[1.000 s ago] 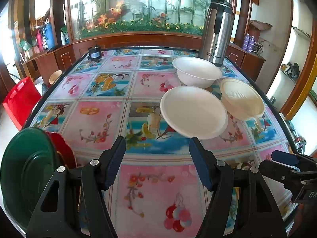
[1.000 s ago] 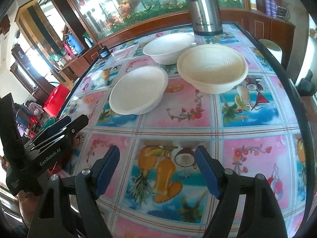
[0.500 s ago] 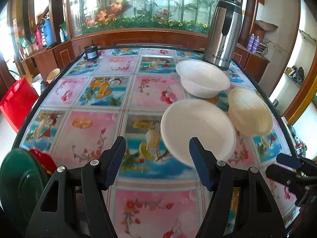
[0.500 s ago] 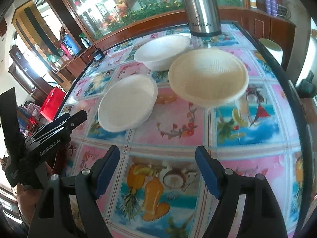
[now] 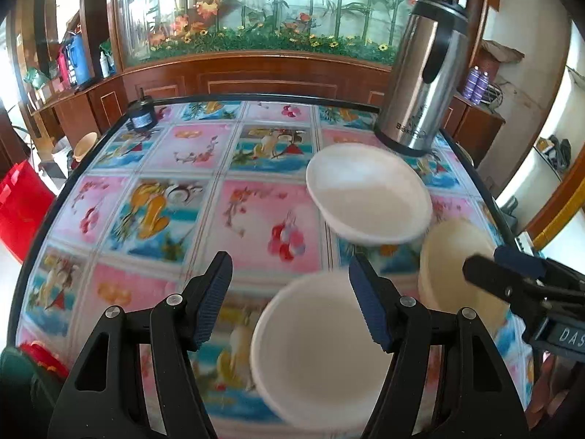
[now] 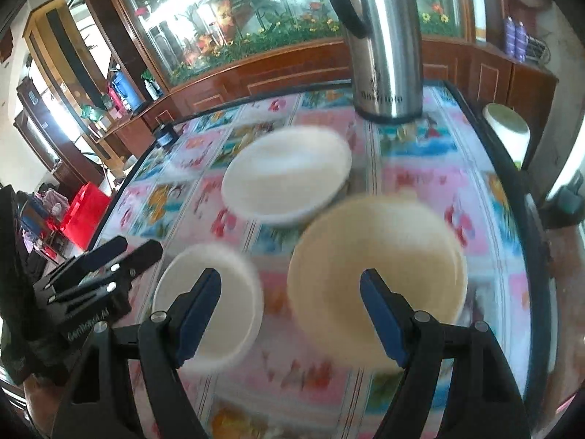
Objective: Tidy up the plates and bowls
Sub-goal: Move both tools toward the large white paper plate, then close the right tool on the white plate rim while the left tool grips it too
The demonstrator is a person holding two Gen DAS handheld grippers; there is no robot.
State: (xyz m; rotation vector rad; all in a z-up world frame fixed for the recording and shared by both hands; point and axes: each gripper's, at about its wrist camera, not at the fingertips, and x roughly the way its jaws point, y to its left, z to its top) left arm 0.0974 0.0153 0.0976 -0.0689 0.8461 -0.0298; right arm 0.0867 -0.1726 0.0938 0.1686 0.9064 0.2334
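I have three dishes bunched just in front of the steel thermos jug: a white bowl nearest it, a cream bowl on the side towards the table's black rim, and a white plate nearest me. My left gripper hangs over the plate and my right gripper over the cream bowl, both with jaws apart and empty. Left of the jug the flowered tablecloth lies bare, apart from a small dark jar at the far corner.

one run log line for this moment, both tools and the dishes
left tool: open, above white plate | right tool: open, over cream bowl | white bowl: on table, untouched
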